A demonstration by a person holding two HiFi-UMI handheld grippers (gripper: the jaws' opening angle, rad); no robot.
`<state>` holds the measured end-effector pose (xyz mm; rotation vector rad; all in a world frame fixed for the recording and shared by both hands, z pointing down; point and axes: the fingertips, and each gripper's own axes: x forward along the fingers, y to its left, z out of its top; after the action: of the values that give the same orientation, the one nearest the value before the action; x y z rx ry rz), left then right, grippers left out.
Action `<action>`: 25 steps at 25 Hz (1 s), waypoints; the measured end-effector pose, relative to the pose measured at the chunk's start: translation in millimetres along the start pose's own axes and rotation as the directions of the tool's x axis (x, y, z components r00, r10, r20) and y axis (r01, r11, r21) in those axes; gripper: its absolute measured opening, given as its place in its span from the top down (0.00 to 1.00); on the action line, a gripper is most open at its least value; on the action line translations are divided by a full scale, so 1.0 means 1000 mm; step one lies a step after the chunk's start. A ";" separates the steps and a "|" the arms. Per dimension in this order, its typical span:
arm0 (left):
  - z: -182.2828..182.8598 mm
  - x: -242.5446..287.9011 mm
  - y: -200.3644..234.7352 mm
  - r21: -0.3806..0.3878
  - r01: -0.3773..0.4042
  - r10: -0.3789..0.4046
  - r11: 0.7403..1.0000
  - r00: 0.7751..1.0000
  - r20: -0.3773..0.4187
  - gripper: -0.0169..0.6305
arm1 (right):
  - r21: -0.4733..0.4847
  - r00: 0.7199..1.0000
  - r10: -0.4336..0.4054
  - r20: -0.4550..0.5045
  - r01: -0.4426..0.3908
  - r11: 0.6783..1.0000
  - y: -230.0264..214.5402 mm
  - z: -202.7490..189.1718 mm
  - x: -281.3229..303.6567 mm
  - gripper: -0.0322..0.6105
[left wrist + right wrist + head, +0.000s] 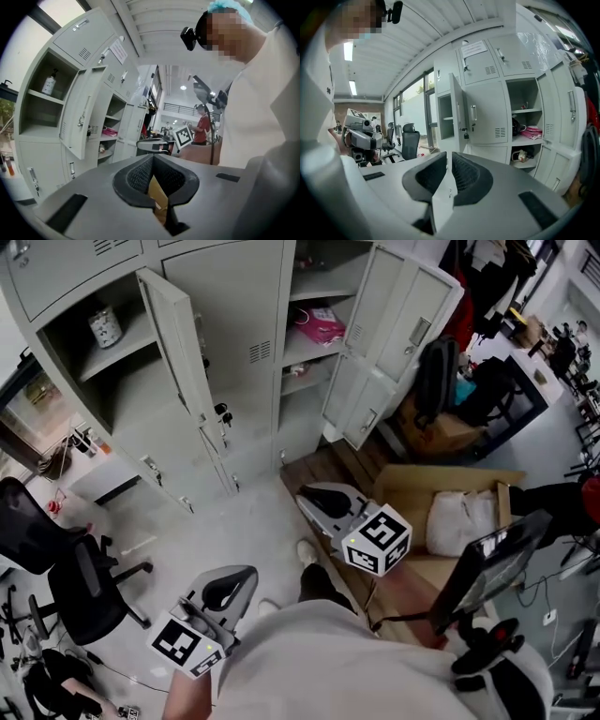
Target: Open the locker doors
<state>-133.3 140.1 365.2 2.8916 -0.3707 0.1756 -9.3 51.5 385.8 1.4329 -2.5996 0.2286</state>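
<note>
The grey locker bank (234, 315) fills the top of the head view. Its upper left door (178, 343) stands open, and so do the tall doors on the right (398, 310). The middle door with keys (223, 413) hanging in its lock is closed. My left gripper (225, 592) is low at the left, away from the lockers, jaws together and empty (153, 159). My right gripper (328, 502) hovers over the floor in front of the lockers. Its pads are nearly together with only a thin slit and nothing between them (446, 157). The open left door (457, 112) shows beyond them.
A black office chair (66, 568) stands at the left. A cardboard box (450, 488) holding a white bag sits on the right, with a black backpack (436, 371) behind it. A white cup (105, 326) and a pink item (321, 324) lie on locker shelves.
</note>
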 end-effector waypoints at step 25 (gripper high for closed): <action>-0.027 -0.061 -0.018 -0.008 -0.066 0.066 0.998 0.998 0.004 0.96 | -0.058 0.994 0.109 -0.028 -0.110 0.992 0.095 -0.010 0.010 0.89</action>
<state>-190.1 177.6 378.4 2.8742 -0.4664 0.1781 -94.0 95.4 392.2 1.2621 -2.6444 0.1804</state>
